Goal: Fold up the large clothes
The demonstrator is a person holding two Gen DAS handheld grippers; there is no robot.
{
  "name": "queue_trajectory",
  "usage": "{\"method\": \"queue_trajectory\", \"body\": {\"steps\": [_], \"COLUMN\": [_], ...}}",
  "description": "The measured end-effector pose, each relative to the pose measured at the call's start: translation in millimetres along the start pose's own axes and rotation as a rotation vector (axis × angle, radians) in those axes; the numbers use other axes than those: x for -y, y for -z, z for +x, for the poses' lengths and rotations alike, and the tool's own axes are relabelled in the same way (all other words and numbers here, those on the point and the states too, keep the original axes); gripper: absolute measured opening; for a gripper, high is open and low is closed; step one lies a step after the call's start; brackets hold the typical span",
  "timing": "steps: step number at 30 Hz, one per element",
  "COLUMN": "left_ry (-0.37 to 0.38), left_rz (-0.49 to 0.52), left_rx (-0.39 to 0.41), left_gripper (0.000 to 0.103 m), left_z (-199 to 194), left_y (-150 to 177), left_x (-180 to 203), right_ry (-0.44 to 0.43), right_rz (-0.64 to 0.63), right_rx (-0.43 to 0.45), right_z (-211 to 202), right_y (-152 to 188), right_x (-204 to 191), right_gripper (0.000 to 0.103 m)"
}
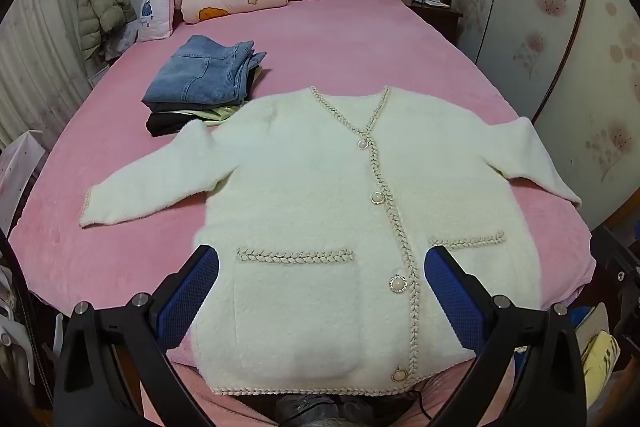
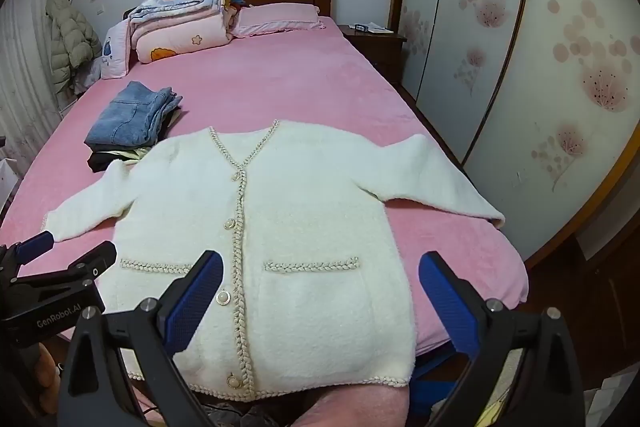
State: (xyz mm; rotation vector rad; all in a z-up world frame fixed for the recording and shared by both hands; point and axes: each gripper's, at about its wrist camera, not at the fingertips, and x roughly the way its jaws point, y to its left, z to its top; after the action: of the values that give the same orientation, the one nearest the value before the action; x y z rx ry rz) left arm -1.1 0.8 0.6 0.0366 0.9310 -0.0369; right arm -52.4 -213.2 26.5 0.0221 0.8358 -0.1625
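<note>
Both tongs angled down, jaws wide, above cardigan

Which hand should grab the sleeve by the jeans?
Probably the left. The left gripper hovers open right beside that sleeve's cuff. The right gripper is open too, over the cardigan's other pocket, farther from that cuff and nearer the opposite sleeve.

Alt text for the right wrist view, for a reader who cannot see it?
A white fluffy cardigan lies buttoned, flat, sleeves spread, on a pink bed. The open right gripper hovers over its hem, the left gripper at the left edge. Folded jeans top a clothes stack behind.
</note>
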Motion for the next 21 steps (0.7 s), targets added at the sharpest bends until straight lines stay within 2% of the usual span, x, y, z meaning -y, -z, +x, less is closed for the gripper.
{"method": "queue_trajectory", "body": {"steps": [12, 21], "left_ry": [0.005, 0.002], "left_rz": [0.012, 0.019], "left_rx": [-0.025, -0.031], "left_gripper": [0.102, 0.102], "left_z": [5, 6], "left_y": [3, 0], "left_x": [-3, 1], "right_ry": [0.002, -0.009], "right_rz": [-0.002, -0.003], "right_rx": [-0.008, -0.01], "right_z": [-1, 8], "right_y": [-3, 7], "right_x": [-1, -2], "right_gripper": [0.099, 0.099]}}
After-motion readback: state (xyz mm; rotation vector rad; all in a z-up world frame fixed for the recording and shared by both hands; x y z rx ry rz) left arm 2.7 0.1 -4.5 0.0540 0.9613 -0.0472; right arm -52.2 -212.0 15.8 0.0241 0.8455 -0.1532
